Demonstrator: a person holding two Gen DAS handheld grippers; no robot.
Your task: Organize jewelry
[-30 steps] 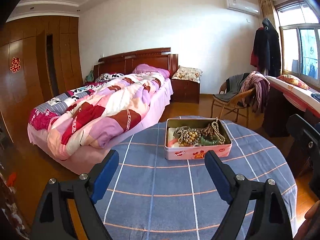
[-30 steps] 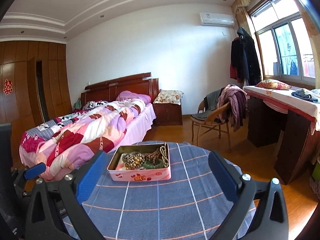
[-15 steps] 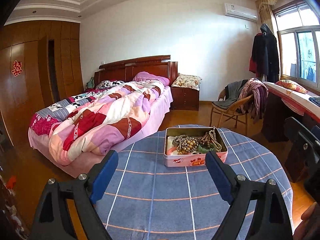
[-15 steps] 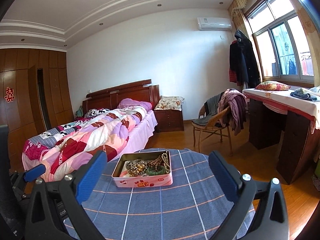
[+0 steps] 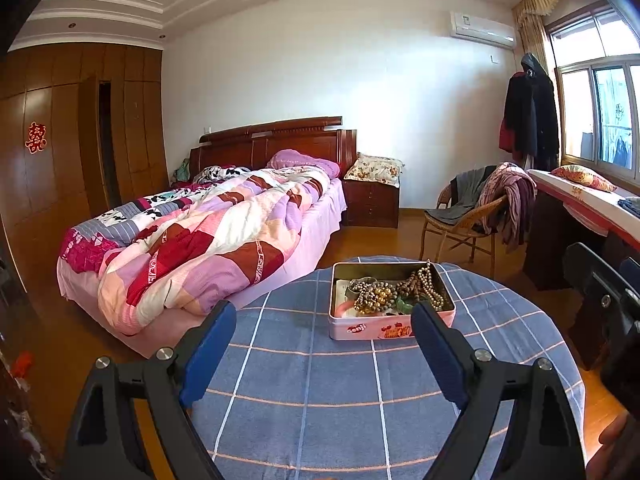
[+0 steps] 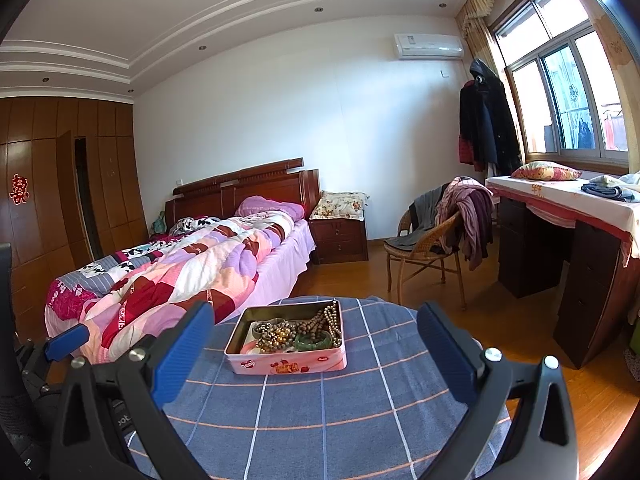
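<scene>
Both claws, left claw (image 5: 322, 330) and right claw (image 6: 314, 334), hovering spread and empty over worktop (image 6: 360, 412). Jewelry (image 6: 296, 330) lying heaped inside pink tin (image 6: 286, 364). Fitting either pre-sorting or finished stowing; stage undecidable.

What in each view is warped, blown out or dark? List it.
Left wrist view: fisheye bows the brown wooden wardrobe; corners go black; the window is blown out. Right wrist view: the white ceiling mouldings curve; the ceiling light at the top edge glares; the pink rectangular tin of beaded jewellery stays sharp.
</scene>
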